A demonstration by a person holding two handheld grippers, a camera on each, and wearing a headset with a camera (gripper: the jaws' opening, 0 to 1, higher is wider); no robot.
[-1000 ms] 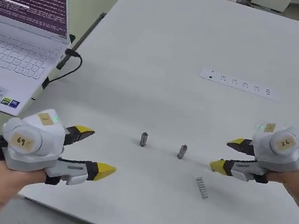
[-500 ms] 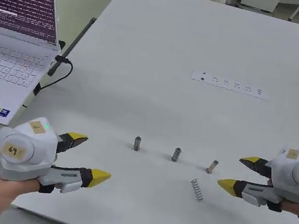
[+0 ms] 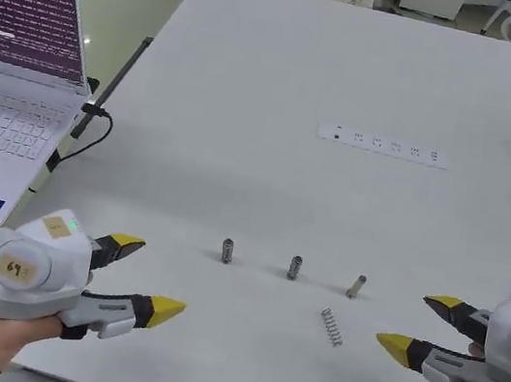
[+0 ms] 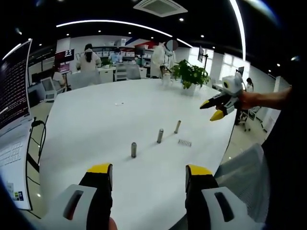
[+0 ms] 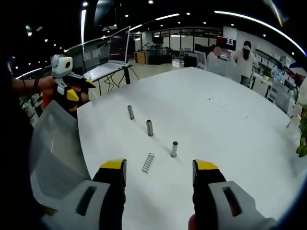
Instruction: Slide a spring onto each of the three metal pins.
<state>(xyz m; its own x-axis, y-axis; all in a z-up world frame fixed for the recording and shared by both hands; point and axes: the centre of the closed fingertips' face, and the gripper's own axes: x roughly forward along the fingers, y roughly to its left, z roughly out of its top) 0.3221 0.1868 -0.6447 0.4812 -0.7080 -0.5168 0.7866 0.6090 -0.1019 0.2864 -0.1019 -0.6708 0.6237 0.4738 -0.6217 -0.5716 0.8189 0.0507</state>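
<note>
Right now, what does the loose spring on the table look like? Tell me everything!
The spring is a small coil of thin silvery wire, likely metal. It lies on its side on the white table, slanted, near the bare pin but apart from it. Only the table touches it; the open right gripper hovers beside it.

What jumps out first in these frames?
Three metal pins stand in a row near the front edge of the white table: the left pin and middle pin look spring-covered, the right pin bare. A loose spring lies flat just in front of the bare one. The left gripper and right gripper flank them, both open and holding nothing; an open laptop sits far left.
</note>
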